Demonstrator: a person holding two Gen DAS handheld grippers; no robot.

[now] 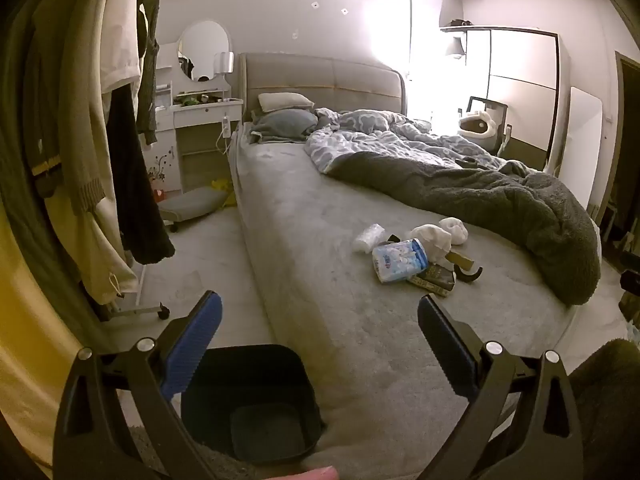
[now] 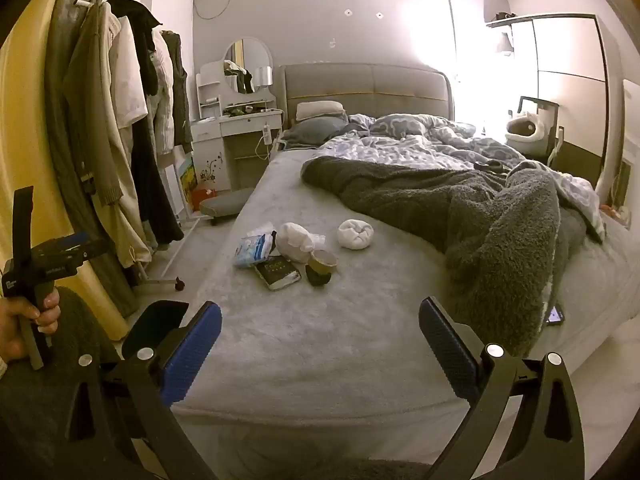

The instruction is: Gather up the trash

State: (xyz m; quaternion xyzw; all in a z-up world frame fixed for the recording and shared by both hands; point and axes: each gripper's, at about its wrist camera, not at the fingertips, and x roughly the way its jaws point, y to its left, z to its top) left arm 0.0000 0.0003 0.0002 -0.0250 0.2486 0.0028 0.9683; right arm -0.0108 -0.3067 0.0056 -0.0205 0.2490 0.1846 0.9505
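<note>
A small pile of litter lies on the grey bed [image 1: 320, 216]: a blue-and-white tissue pack [image 1: 400, 260], a clear wrapper [image 1: 370, 238], crumpled white paper [image 1: 434, 238], a paper cup [image 2: 323, 262] and a dark scrap [image 2: 318, 278], beside a dark book [image 2: 278, 274]. A white rolled bundle [image 2: 355, 234] sits just right of the pile. A dark bin [image 1: 248, 400] stands on the floor at the bed's near corner, right under my left gripper [image 1: 320, 344]. That gripper is open and holds nothing. My right gripper [image 2: 320, 344] is open too, over the bed's foot, well short of the pile.
A crumpled grey blanket [image 2: 500, 216] and patterned duvet [image 2: 400, 144] cover the bed's right half. A phone [image 2: 555, 315] lies near the blanket's edge. A wheeled clothes rack [image 2: 132, 120] stands left, with a white dresser [image 2: 236, 132] behind it. A hand [image 2: 24, 312] grips the left tool's handle.
</note>
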